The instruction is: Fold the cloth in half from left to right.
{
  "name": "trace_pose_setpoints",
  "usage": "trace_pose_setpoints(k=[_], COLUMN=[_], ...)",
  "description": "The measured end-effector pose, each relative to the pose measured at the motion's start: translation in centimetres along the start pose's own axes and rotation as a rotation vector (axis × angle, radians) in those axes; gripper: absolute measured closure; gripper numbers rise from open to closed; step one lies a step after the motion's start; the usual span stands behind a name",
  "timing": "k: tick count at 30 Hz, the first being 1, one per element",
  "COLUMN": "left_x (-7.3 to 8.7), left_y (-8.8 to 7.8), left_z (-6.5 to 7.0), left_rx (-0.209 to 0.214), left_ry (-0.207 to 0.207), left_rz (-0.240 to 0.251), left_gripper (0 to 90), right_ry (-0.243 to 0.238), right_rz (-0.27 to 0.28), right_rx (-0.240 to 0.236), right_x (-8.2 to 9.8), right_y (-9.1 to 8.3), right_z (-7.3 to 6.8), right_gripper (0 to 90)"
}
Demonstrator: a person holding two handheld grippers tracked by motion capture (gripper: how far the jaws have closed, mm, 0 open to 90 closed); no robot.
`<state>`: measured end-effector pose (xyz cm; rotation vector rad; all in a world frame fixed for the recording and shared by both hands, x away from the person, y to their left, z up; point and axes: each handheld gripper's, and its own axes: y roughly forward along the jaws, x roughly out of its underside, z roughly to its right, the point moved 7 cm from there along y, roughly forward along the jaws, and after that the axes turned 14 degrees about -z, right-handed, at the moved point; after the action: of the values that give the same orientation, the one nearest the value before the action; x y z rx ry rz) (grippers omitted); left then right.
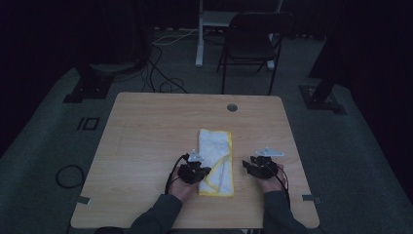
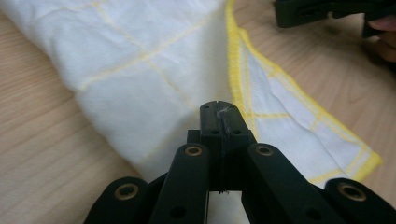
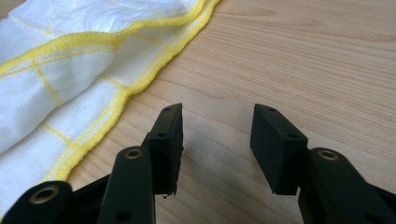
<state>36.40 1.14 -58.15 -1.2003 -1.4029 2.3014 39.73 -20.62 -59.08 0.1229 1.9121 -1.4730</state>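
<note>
Nearest the lens, lower centre of the left gripper view: black two-jaw left gripper (image 2: 219, 112), pads pressed together, pinching what looks like a thin fold of the white, yellow-hemmed folded cloth towel (image 2: 140, 70), though the pinched layer itself is hard to make out. Lower centre of the right gripper view: black right gripper (image 3: 215, 140), jaws parted with nothing between, poised over bare wood just right of the towel's hem (image 3: 140, 77).

In the high view, towel (image 1: 215, 161) lying as a long folded rectangle at centre of the light wood-grain table (image 1: 146, 136), left gripper (image 1: 200, 171) at its lower left edge, right gripper (image 1: 251, 165) just beside its right edge, apart from it.

Step in hand, as judged: securing one edge of the towel for a fold or unfold. Next move likely calling for the right jaws to reach the hem and close on it.

Towel soft, quilted by yellow stitch lines, hem thick and corded; jaws hard, matt, with brass-coloured rivets; table smooth and flat
</note>
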Motion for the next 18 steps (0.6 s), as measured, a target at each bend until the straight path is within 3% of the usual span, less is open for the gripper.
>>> trace_pose_setpoints(k=[10,18], left_x=[-0.3,-0.3], left_y=[-0.1,0.2], left_z=[3.1,4.2], left_rx=[0.066,0.095], left_ry=[0.067,0.086], left_rz=[0.018,0.015], left_gripper=[90.0,89.3], right_ry=[0.001,-0.001], right_rz=[0.001,0.002], right_rx=[0.001,0.002], right_x=[0.0,0.0], right_y=[0.0,0.0], right_z=[0.1,0.1], right_gripper=[54.3,54.3])
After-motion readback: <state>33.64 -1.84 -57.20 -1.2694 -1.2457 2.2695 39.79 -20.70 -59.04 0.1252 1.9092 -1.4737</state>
